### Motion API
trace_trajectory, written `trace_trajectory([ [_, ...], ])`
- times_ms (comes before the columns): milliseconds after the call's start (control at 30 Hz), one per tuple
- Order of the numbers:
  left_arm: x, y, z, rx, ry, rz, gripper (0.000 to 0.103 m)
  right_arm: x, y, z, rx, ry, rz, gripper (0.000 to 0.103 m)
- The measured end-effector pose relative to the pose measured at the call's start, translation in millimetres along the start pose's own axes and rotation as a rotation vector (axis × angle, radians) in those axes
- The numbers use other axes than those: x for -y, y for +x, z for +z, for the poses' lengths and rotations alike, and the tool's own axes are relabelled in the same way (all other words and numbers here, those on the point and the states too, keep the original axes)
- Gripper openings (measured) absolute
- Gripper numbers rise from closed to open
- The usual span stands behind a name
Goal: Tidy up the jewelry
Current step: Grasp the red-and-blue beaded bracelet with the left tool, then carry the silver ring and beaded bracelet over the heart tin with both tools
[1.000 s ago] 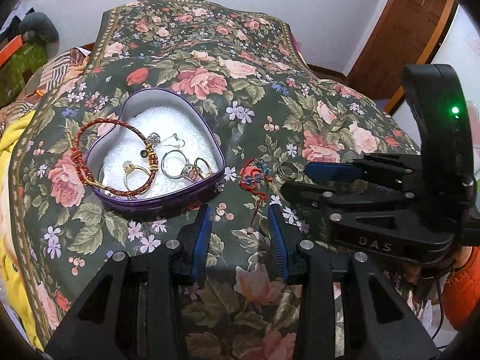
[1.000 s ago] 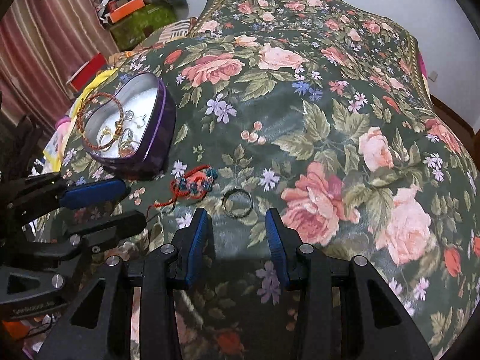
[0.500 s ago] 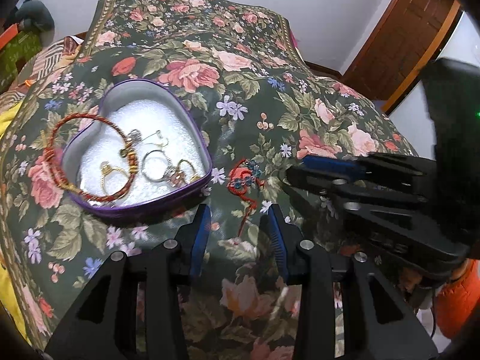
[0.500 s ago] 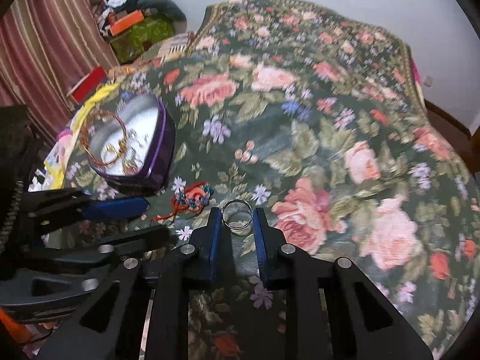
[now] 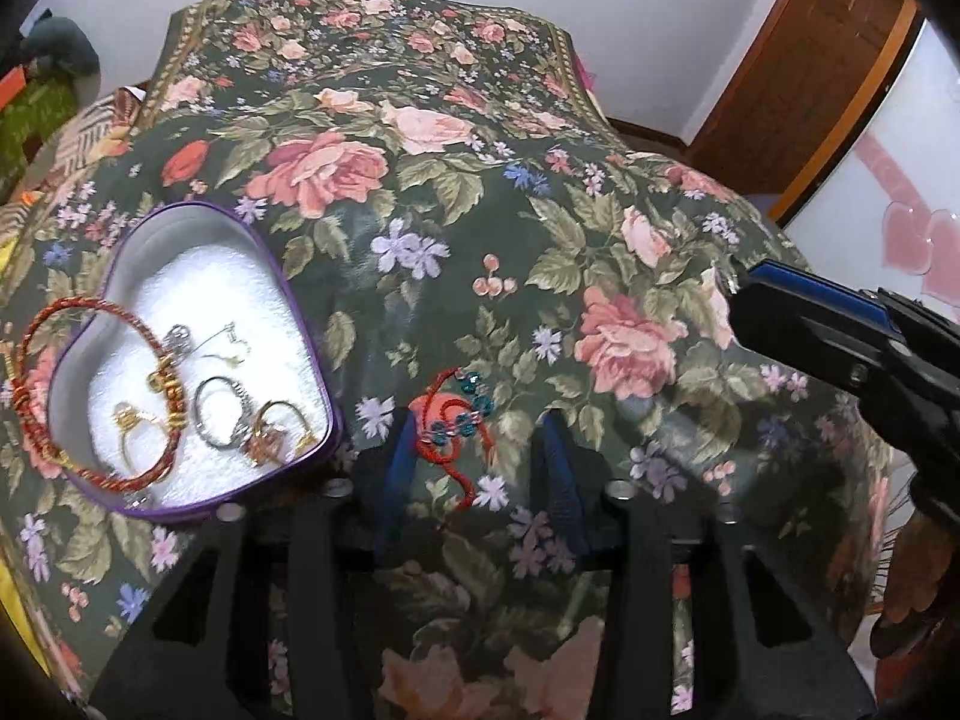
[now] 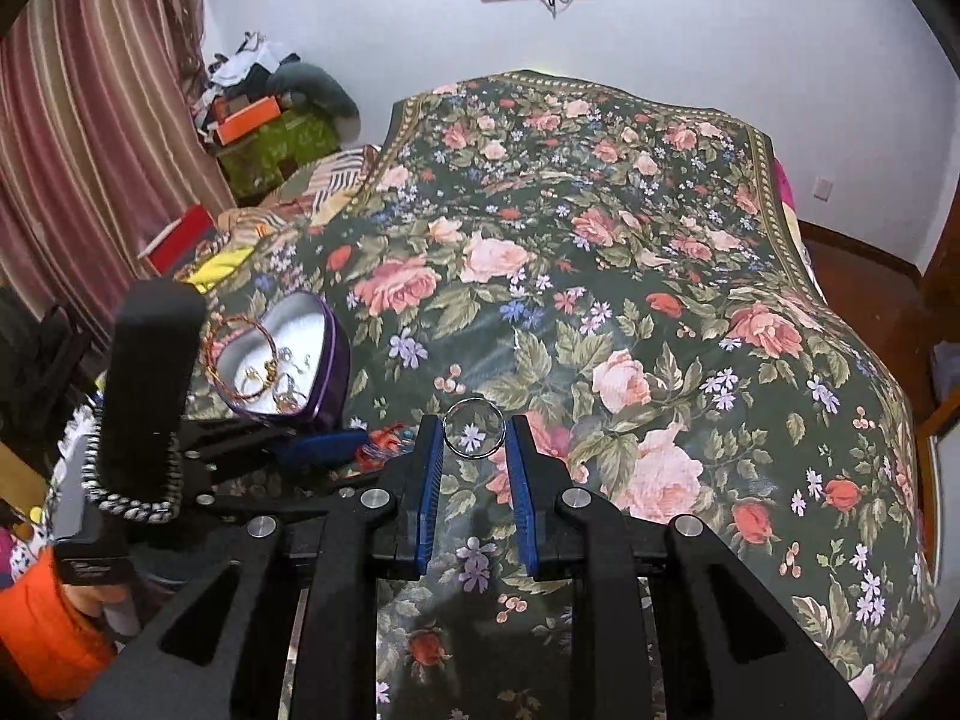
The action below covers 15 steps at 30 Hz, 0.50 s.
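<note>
Left gripper [image 5: 480, 456]: spread wide, empty, low over floral bedspread [image 5: 480, 210]. Red cord charm [image 5: 453, 423] w/ teal beads sits between blue pads [image 5: 399, 462], slightly nearer left pad, flat on fabric. Cord tail runs back toward gripper body, so long axis approx. along finger direction, not across it. No contact visible between pads and charm.

Heart tin [image 5: 327, 372]: left of left gripper, purple wall just beside left pad. Holds red-gold bangle [image 5: 36, 330] hanging partly over rim, plus rings and small gold pcs on white liner. Lid not visible.

Right gripper [image 6: 474, 456]: pinching silver ring [image 6: 474, 427] at fingertips, lifted clear of bedspread. Ring plane roughly faces camera, held by opposite edges; hole shows fabric behind. Grip looks marginal, tips only; judged prone to slip or twist on fast motion.

Key relation for next move: in right wrist view, tin lies up and to left of ring, w/ left gripper between ring and tin. Direct path to tin crosses left gripper and charm. Judged requirement: carry ring leftward above left gripper, then lower over liner and release; keep clear of bangle on rim.

Nearer tool per item: left for charm (already bracketed), right for ring (already held). Charm grab needs close only, poss. small drop first.

Task status, judged: most pcs in tin; ring and charm outstanding.
</note>
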<state>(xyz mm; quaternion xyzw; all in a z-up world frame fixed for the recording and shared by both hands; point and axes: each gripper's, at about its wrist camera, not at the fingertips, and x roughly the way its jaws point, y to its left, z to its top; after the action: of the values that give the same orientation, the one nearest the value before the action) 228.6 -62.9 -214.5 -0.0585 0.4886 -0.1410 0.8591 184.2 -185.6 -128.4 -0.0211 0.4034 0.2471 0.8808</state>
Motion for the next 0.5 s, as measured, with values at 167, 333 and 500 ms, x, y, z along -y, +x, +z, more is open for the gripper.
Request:
trace_trajectory([
  [167, 0.0, 0.9, -0.4, 0.000, 0.006, 0.023, 0.006, 2.3, -5.5, -0.5, 0.015, 0.015, 0.005, 0.019],
  [333, 5.5, -9.4, -4.0, 0.025, 0.018, 0.025, 0.005, 5.7, -9.1, -2.7, 0.016, 0.027, -0.006, 0.019],
  [500, 10.4, -39.2, -5.8, 0.091, 0.027, 0.027, 0.005, 3.0, -15.4, 0.7, 0.028, 0.028, -0.010, 0.019],
])
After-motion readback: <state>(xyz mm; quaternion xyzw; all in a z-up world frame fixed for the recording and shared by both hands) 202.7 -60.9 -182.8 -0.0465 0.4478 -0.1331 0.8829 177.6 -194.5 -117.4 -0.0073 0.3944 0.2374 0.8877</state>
